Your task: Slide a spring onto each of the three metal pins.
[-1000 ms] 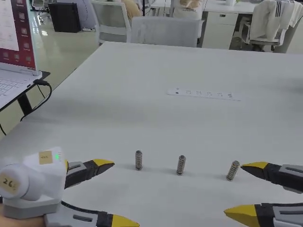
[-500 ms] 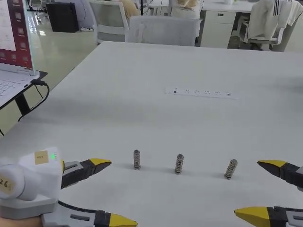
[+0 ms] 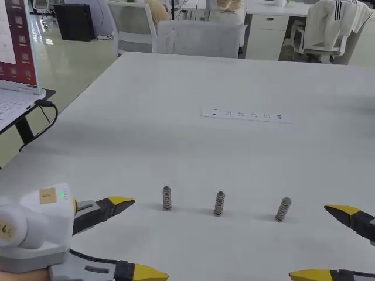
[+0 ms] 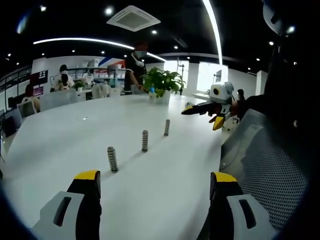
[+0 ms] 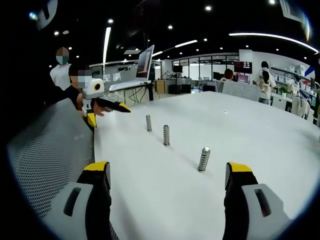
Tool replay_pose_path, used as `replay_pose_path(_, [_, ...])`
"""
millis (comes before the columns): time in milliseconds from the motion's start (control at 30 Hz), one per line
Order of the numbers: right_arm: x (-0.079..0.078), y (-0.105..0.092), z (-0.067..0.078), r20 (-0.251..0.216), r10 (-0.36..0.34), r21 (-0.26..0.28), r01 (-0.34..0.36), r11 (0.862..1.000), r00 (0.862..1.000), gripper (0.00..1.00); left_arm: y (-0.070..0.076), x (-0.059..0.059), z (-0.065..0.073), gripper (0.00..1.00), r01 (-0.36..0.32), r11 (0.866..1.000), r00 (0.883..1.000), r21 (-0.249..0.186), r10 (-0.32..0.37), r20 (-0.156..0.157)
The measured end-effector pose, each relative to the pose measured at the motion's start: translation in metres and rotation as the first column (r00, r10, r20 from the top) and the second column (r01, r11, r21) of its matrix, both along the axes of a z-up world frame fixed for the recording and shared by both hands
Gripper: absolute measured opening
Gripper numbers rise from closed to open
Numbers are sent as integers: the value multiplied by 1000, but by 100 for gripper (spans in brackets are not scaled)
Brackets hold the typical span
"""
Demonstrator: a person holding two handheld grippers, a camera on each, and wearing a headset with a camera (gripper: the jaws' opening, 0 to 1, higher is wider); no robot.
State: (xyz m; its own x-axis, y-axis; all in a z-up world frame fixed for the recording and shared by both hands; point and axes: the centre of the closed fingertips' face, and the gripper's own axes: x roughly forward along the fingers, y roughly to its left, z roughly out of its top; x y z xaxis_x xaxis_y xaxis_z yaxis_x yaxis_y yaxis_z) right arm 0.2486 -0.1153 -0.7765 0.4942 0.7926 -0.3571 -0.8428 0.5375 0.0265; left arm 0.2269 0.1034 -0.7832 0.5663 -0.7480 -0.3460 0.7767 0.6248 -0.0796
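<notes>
Three pins stand in a row on the white table, each with a spring on it: left (image 3: 167,198), middle (image 3: 219,204), right (image 3: 283,209). My left gripper (image 3: 135,237) is open and empty at the near left, just left of the left spring. At the near right my right gripper (image 3: 321,242) is open and empty, a little right of the right spring. In the left gripper view the springs (image 4: 112,159) (image 4: 144,140) (image 4: 166,127) recede ahead of the open gripper (image 4: 155,176). The right gripper view shows the springs (image 5: 203,158) (image 5: 166,135) (image 5: 148,122) beyond its open gripper (image 5: 167,167).
A white power strip (image 3: 246,115) lies mid-table behind the pins. A laptop (image 3: 14,64) sits on a stand at the far left, off the table. Chairs (image 3: 202,38) stand at the table's far edge. Bare tabletop (image 3: 176,134) lies between the pins and the strip.
My right gripper has drawn back to the right, away from the right spring. The left gripper has hardly moved. All three springs stay on their pins.
</notes>
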Motion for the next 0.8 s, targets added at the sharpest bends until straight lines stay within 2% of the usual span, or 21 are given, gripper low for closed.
replay_pose_path(167, [-3,1,-7,-6,4,-14,-4,1000,1000,99,2,-1,-1,88,-7,1000,1000,-5,7,-3])
replay_pose_path(433, [-2,1,-1,11,-22,13,21,1000,1000,99,3,-1,-1,88,-12,1000,1000,-11,12,-2])
replay_pose_path(800, [-2,2,3,15,-29,13,29,999,999,99,6,0,-6,89,-24,1000,1000,-13,24,-8])
